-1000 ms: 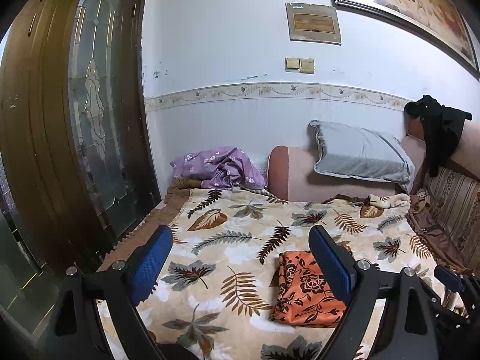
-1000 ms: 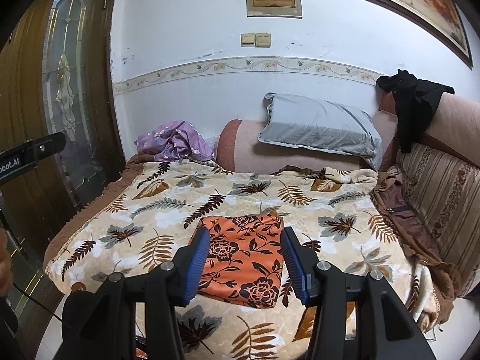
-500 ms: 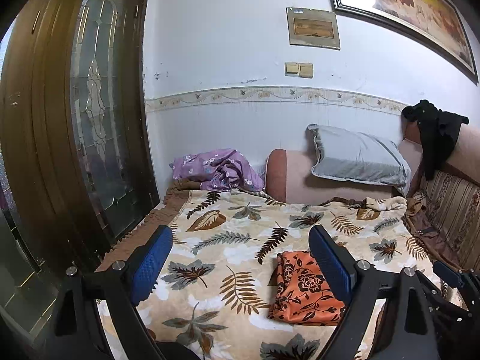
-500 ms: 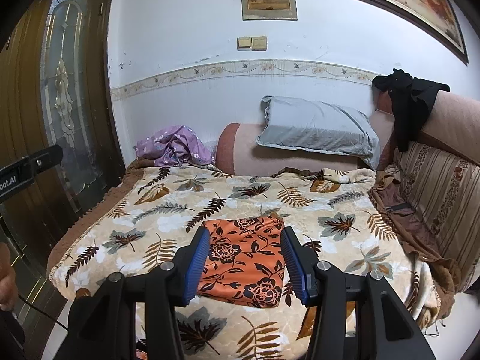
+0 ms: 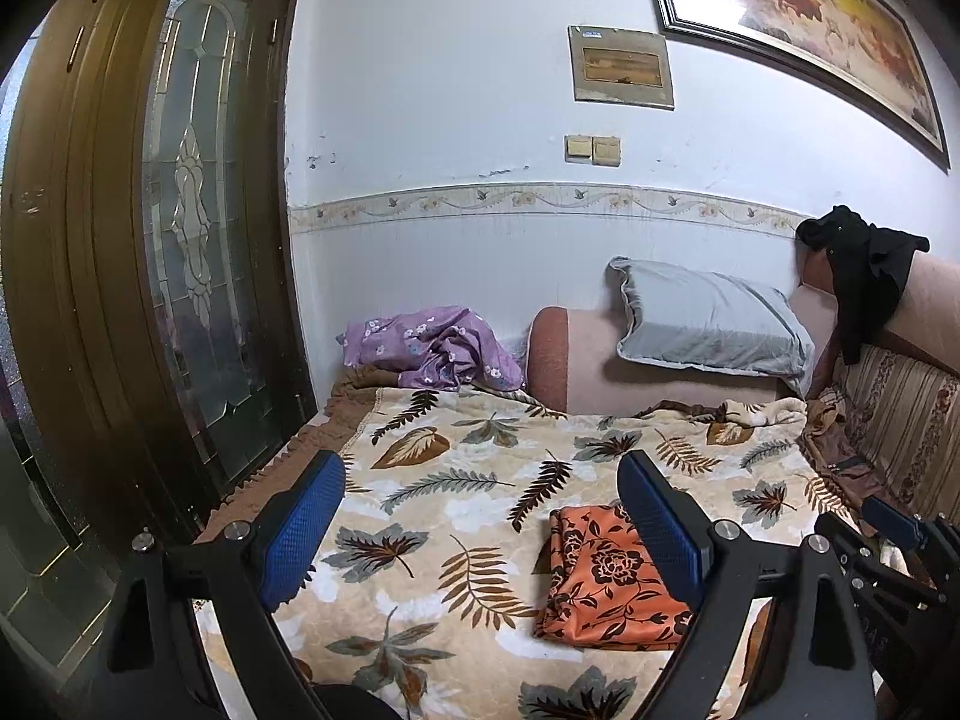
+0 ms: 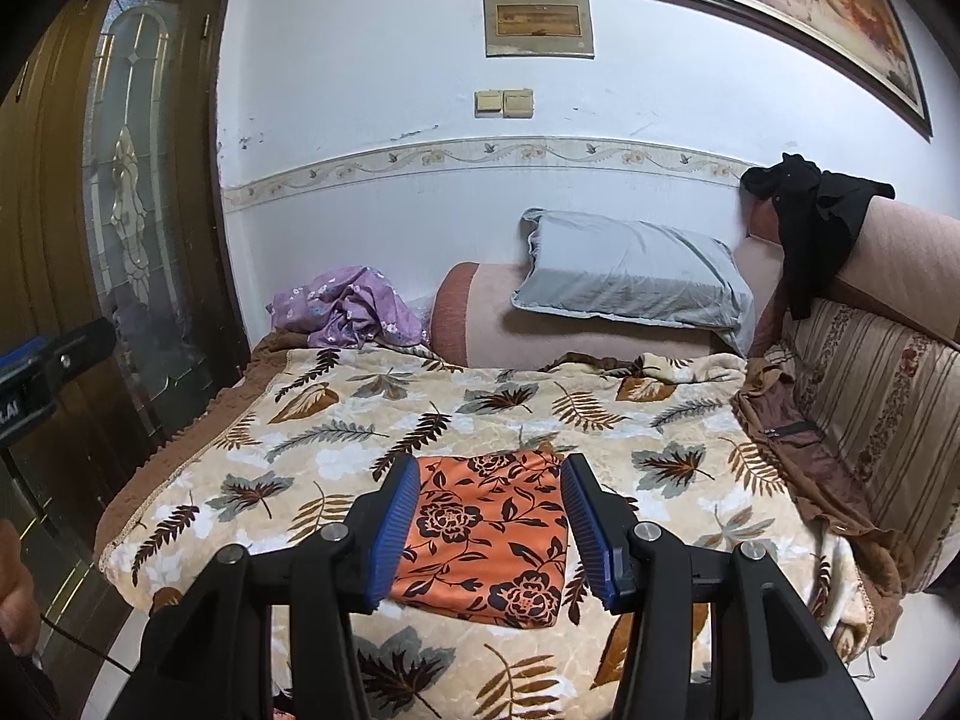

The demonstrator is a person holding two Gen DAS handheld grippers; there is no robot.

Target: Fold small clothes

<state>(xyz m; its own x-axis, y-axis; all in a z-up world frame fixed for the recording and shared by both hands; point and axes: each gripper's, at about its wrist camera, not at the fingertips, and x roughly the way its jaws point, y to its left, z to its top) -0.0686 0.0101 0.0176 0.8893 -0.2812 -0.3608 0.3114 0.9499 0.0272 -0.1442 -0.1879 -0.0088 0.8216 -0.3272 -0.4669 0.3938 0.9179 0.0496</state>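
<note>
A folded orange cloth with dark flowers lies flat on the leaf-print blanket, near its front edge. My left gripper hovers wide open over the blanket, left of the cloth, with nothing between its blue pads. My right gripper stands half open in front of the cloth, which shows between its fingers; the pads do not touch it. A crumpled purple flowered garment sits at the back left corner.
A grey pillow rests on a pink bolster against the wall. A black garment hangs over the sofa back at right, above striped cushions. A wooden glass door stands at left. A hand shows at the lower left edge.
</note>
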